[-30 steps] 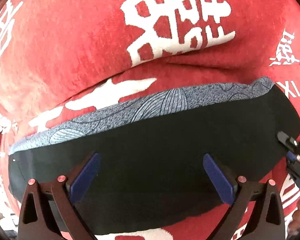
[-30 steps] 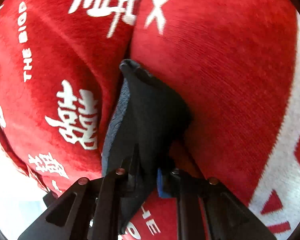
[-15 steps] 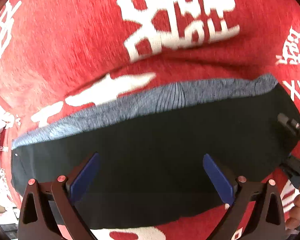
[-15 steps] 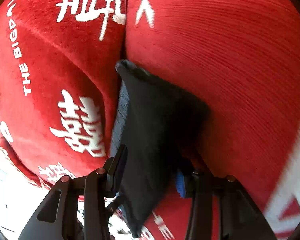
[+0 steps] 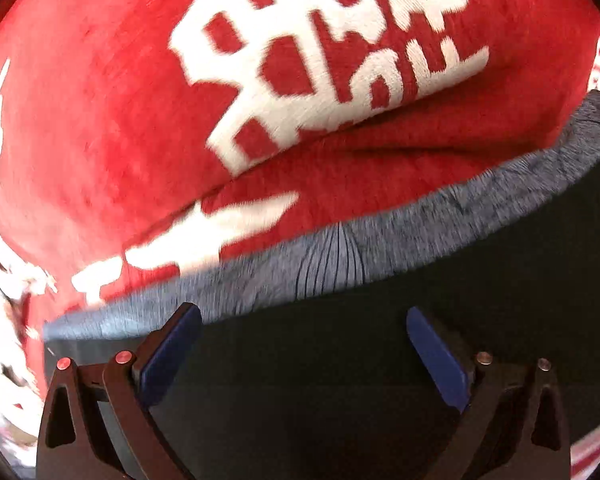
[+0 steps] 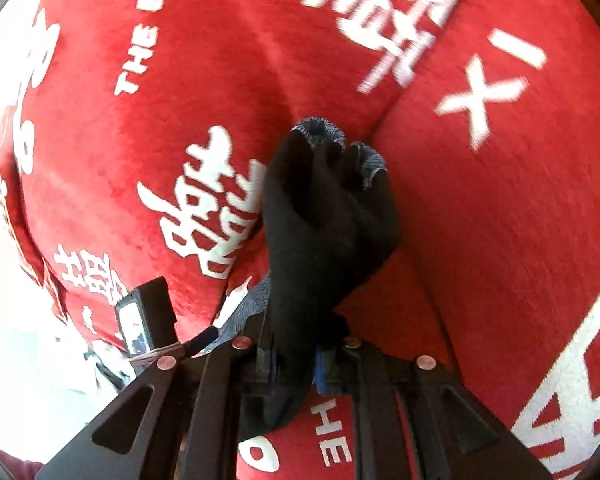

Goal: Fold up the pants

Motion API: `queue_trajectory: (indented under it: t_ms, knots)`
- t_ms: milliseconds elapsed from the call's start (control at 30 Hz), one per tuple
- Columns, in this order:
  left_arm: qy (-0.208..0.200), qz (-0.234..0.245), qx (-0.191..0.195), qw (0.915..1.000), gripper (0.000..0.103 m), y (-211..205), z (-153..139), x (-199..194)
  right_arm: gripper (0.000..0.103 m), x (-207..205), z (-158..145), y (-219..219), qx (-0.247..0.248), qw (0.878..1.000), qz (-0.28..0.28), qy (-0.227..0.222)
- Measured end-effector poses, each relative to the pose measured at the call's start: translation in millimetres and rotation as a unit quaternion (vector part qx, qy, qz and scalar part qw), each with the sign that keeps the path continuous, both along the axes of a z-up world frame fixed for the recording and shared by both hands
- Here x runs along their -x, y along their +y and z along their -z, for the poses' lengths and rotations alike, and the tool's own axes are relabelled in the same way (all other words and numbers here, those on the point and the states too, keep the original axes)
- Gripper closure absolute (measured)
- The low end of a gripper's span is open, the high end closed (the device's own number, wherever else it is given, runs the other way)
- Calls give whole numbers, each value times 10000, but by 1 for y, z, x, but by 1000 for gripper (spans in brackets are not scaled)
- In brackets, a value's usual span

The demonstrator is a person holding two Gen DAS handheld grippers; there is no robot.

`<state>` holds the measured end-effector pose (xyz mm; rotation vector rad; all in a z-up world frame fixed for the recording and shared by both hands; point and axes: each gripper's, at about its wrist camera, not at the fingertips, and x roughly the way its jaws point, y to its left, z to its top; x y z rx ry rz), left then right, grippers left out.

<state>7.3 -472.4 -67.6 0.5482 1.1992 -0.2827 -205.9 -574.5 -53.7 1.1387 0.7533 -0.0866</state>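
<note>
Left wrist view is filled mostly by the red blanket (image 5: 120, 120), a plush, short-piled cloth woven with large white characters and rumpled into soft ridges; it lies under everything and runs on past both sets of tongs. Next in size are the pants (image 5: 360, 360), thin dark fabric with a grey, finely line-patterned band (image 5: 340, 260) along the far edge; in this view they spread flat beneath and ahead of the left tongs (image 5: 300, 360), and compared with a second ago the band has swung to slant upward to the right. The left tongs stand released, their blue pads wide apart above the cloth, gripping nothing. In the right wrist view the right tongs (image 6: 296, 356) are clenched on one end of the pants (image 6: 324, 220); their jaws have just been closing after a brief loosening, with the fabric between them throughout. That end, earlier lying low on the blanket, now hangs gathered into a narrow bunched column rising off it. I judge this as the start of carrying one end over the other for a fold. Smallest, a little black box (image 6: 146, 316) with a cord sits just left of the right tongs.
</note>
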Motion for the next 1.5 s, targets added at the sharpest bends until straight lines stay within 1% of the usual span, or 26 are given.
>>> queue_trajectory:
  t_ms: [100, 167, 233, 333, 400, 500, 533, 633, 767, 833, 867, 933, 967, 1000, 1033, 1067, 1100, 1167, 1200, 1233, 1267, 1300, 1333, 1367, 1433, 1500]
  knots:
    - [66, -191, 151, 9997, 0, 28, -7, 17, 89, -6, -22, 11, 426, 9989, -213, 15]
    - [114, -270, 145, 9995, 0, 45, -2, 24, 89, -11, -36, 20, 684, 9970, -350, 6]
    - [303, -292, 113, 9990, 0, 58, 6, 25, 89, -16, -49, 28, 916, 9947, -472, 4]
    - [524, -82, 360, 9979, 0, 69, 13, 21, 89, -26, -69, 51, 1349, 9880, -758, 2]
    - [658, 52, 345, 9972, 0, 77, 9, 16, 89, -34, -86, 73, 1732, 9800, -975, -50]
    - [504, -131, 629, 9967, 0, 115, -13, 7, 89, -49, -103, 105, 2147, 9687, -1244, -71]
    - [451, -219, 683, 9964, 0, 130, -18, 2, 89, -55, -109, 104, 2236, 9657, -1321, -70]
    - [181, -628, 645, 9958, 0, 191, -38, -13, 89, -74, -116, 145, 2588, 9496, -1769, -35]
    - [-172, -1192, 347, 9921, 0, 285, -49, -41, 88, -105, -93, 220, 2977, 9200, -2536, 267]
    - [-145, -1438, 153, 9894, 0, 324, -45, -50, 85, -121, -59, 266, 3224, 8960, -2997, 590]
    - [-99, -1537, 86, 9880, 0, 334, -43, -50, 79, -125, -45, 282, 3319, 8857, -3160, 744]
    - [-6, -1701, 41, 9854, 0, 358, -38, -54, 70, -137, -7, 318, 3712, 8457, -3581, 1373]
    - [16, -1723, 66, 9850, 0, 364, -36, -56, 69, -137, 3, 333, 4032, 8235, -3674, 1561]
    - [34, -1720, 128, 9850, 0, 371, -35, -57, 67, -136, 2, 342, 4387, 8027, -3708, 1602]
    - [42, -1697, 197, 9853, 0, 376, -35, -57, 67, -134, -2, 346, 4503, 7959, -3725, 1581]
    - [57, -1661, 262, 9857, 0, 378, -36, -57, 62, -129, -12, 344, 4409, 8015, -3755, 1488]
    - [85, -1625, 323, 9861, 0, 379, -35, -57, 54, -124, -22, 338, 4163, 8168, -3755, 1359]
    - [252, -1509, 617, 9863, 0, 370, -40, -56, 47, -118, -37, 311, 3526, 8544, -3657, 1095]
    - [358, -1442, 812, 9856, 0, 361, -39, -57, 46, -110, -43, 284, 2816, 8913, -3425, 950]
    - [485, -1363, 1012, 9843, 0, 350, -41, -61, 46, -102, -41, 258, 2197, 9195, -3123, 936]
    - [653, -1242, 1294, 9816, 0, 343, -42, -62, 46, -98, -38, 235, 1717, 9382, -2846, 968]
    - [776, -1106, 1521, 9791, 0, 336, -44, -63, 46, -86, -25, 198, 801, 9647, -2287, 1027]
    - [865, -957, 1678, 9774, 0, 329, -45, -62, 46, -81, -17, 178, 323, 9737, -2003, 1040]
    - [982, -706, 1826, 9757, 0, 317, -47, -60, 46, -68, -3, 151, -365, 9821, -1533, 1028]
    - [1133, -373, 1926, 9740, 5, 298, -48, -56, 46, -56, 11, 127, -870, 9849, -1121, 996]
    - [1373, -50, 1939, 9713, 24, 278, -44, -51, 47, -49, 24, 114, -1280, 9831, -923, 930]
